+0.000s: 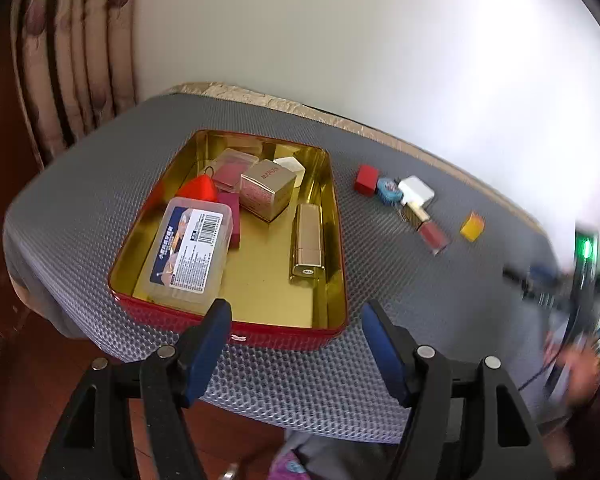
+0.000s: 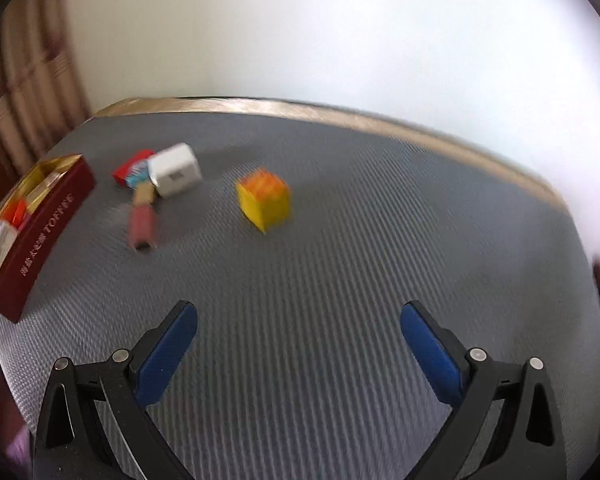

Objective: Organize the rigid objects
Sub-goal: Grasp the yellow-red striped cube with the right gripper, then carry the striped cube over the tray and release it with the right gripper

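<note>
The left gripper [image 1: 296,320] gapes empty just before the red tin [image 1: 236,332], which holds a clear case [image 1: 192,248] and gold tube [image 1: 308,240]. The right gripper [image 2: 298,322] gapes empty; ahead lies a yellow cube [image 2: 265,200], farther left, blurred, perhaps a lipstick [image 2: 142,216].

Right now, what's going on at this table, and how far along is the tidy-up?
A person holds two grippers over a grey mat, sorting small items into a red tin with a gold inside. The left gripper hangs open and empty at the tin's near edge. The right gripper is open and empty too, facing a yellow cube. The cube, a white block, a small red box and a pink tube are not yet in the tin.
</note>
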